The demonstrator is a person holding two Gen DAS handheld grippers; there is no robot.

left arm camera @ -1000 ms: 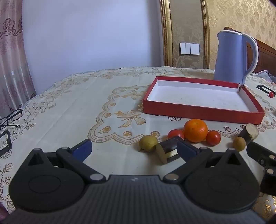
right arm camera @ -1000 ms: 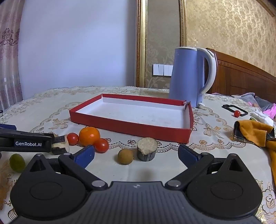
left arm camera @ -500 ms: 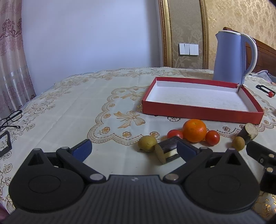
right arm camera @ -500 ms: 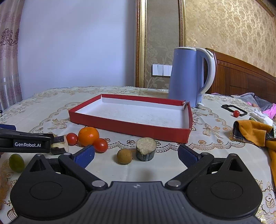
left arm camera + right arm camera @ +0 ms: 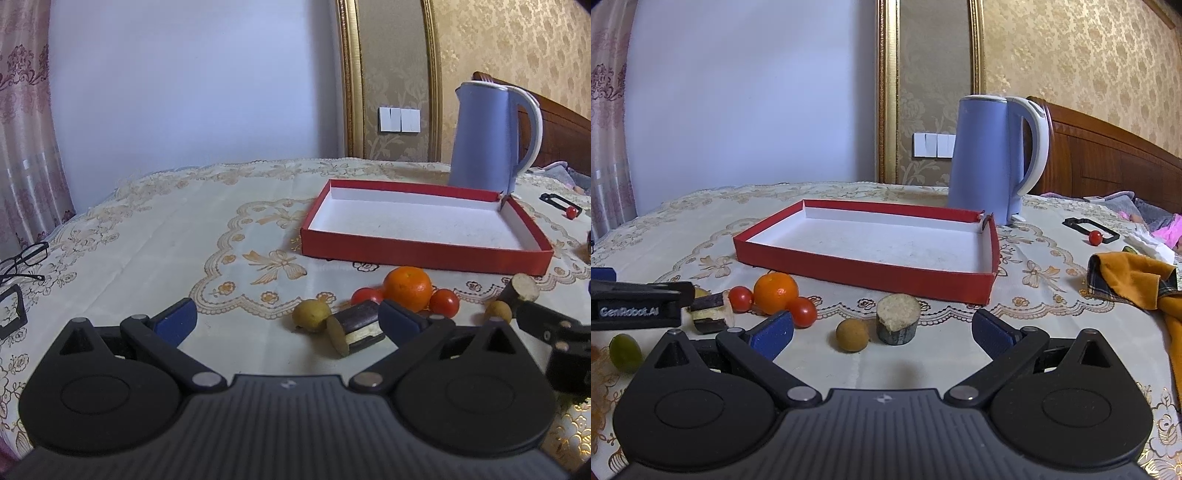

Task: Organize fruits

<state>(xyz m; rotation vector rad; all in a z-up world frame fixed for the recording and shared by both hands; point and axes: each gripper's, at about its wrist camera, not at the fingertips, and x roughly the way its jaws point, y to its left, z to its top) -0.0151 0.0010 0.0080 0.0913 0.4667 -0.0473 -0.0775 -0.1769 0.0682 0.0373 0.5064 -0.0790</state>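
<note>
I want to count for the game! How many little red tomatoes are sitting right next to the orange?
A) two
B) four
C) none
A: two tomatoes, one on the left and one on the right, flank the orange.

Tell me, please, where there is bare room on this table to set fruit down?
The red tray is empty inside. Bare cloth lies left of it, toward the glasses. It is crowded in front of the tray: orange, cherry tomatoes, cut pieces.
</note>
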